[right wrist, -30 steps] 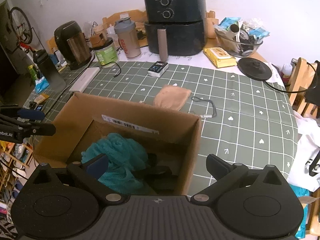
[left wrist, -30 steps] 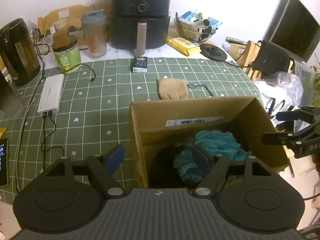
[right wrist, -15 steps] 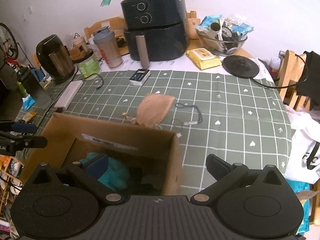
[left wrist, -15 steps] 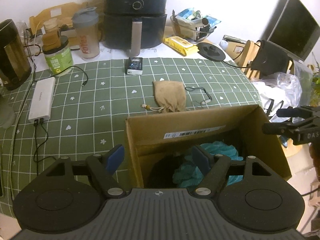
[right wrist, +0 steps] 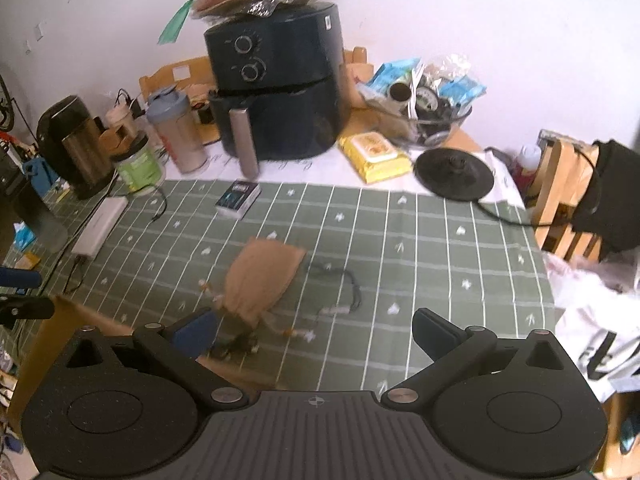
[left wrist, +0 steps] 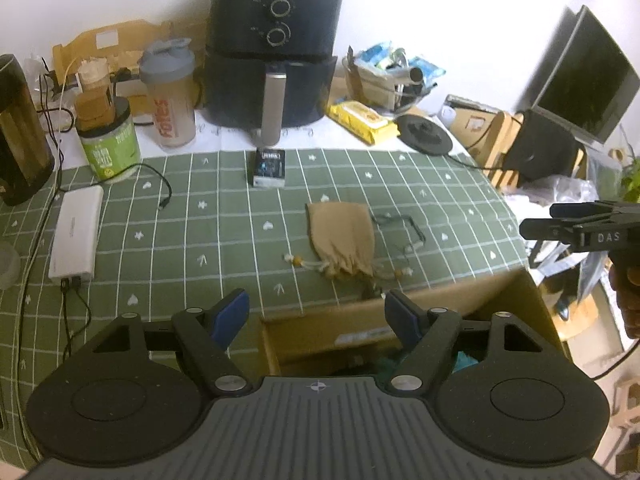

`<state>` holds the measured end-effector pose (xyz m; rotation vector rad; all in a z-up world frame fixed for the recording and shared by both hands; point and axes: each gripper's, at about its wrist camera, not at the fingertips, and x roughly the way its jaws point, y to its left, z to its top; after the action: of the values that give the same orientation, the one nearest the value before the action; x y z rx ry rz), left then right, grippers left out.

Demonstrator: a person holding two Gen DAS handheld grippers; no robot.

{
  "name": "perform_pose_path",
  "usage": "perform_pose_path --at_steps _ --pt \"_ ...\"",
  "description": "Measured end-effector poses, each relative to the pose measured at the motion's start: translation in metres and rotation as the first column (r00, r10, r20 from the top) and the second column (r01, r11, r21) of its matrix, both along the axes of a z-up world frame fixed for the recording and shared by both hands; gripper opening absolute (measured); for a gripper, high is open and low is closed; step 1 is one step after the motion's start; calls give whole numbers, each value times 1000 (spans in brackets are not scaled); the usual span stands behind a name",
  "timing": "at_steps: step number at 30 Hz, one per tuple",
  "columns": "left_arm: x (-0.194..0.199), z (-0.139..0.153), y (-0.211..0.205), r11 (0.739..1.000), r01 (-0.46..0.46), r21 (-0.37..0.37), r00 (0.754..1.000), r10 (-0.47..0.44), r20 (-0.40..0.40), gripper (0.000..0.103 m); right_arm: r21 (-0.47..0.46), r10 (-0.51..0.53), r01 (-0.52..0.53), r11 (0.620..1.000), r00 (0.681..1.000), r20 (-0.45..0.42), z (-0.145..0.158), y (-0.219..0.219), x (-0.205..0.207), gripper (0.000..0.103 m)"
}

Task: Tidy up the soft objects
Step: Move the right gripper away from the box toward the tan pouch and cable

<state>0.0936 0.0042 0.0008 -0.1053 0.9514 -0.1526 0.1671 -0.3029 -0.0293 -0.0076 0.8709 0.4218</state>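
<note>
Below your left hand-held gripper [left wrist: 316, 312], whose jaws stand open and empty, the cardboard box [left wrist: 400, 320] holds a teal soft thing [left wrist: 464, 358]; the tan pouch [left wrist: 342, 240] lies just beyond it on the table [left wrist: 180, 216]. From your right hand-held gripper [right wrist: 316, 330], also open and empty, the pouch [right wrist: 260, 276] lies just ahead.

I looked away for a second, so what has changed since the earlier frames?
Both open, empty grippers pulled back from the cardboard box: the left gripper no longer reaches over the teal fabric, and the right gripper now faces the tan pouch. Pouch, box and cord stayed put.
</note>
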Motion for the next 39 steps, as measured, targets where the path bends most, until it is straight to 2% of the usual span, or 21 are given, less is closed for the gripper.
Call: perform_pose_path --at_steps 8,20,26,35,37,39 --pt "11 3 7 1000 -1 -12 1000 1 8 74 -20 21 -20 1000 999 33 1 6 30 103" --pt "17 -10 16 1000 1 -22 999 -2 -36 74 -61 28 -24 998 998 57 -28 9 54 103" --pt "19 -13 22 1000 -8 -27 999 6 -49 74 -78 41 -39 996 999 28 -54 10 70 103" --pt "16 -17 35 998 -52 -38 996 49 -69 74 -96 121 -123 988 992 -22 -98 19 94 102" --pt "16 -18 39 997 -66 -40 995 63 -74 74 -115 132 -137 984 990 -46 -110 22 101 95" --pt "15 -19 42 996 -79 -41 994 75 -79 74 -134 143 -152 979 987 -75 -121 25 108 93"
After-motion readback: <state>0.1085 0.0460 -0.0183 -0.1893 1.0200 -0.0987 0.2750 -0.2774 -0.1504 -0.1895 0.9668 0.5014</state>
